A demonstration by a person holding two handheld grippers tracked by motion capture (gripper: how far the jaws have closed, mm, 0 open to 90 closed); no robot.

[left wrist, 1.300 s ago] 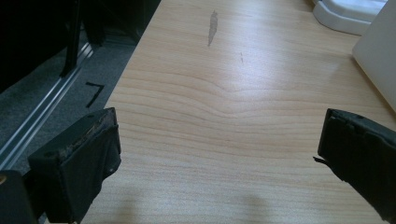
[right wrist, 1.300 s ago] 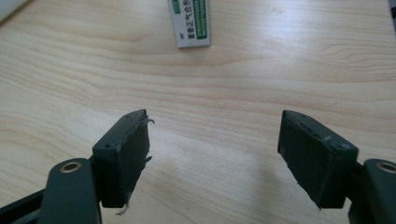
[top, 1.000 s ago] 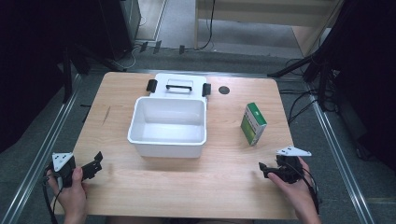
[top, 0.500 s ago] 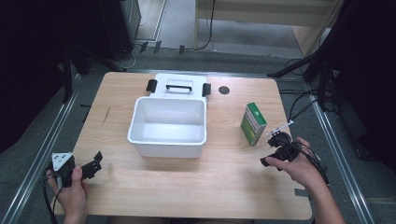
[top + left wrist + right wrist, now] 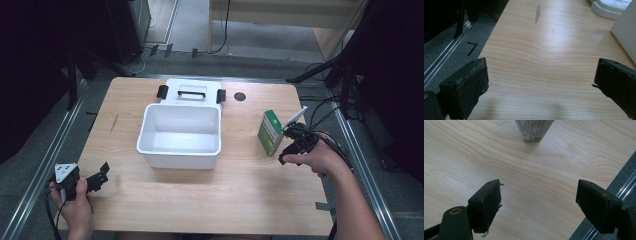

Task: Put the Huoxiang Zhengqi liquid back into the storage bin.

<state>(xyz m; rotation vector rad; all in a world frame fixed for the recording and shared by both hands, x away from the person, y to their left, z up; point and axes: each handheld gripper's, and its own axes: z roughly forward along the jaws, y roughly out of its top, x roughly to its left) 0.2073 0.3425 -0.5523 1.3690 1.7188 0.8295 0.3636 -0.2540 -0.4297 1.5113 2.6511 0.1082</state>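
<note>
Now: a person at a pale wooden counter (image 5: 240, 200) works two handheld black grippers.
Landmark: an open white rectangular plastic bin (image 5: 181, 135) sits mid-counter, empty, its mouth up, likely ready to receive something.
Lid: a white lid with black handle and clips (image 5: 191, 92) lies flat, touching the bin's far wall, off so the mouth stays free.
Carton: a small green-and-white cardboard box (image 5: 270, 132) stands upright to the right of the bin, apart from it.
Right gripper (image 5: 289, 147): just right of the carton, angled toward it; its fingers (image 5: 486, 206) have just been opening and stand wide with nothing between them, the carton ahead of them, apparently lining up a grasp.
Left gripper (image 5: 100, 179): low and left of the bin, near the counter's front edge, fingers (image 5: 469, 87) spread wide and empty, seemingly parked clear of the work.
</note>
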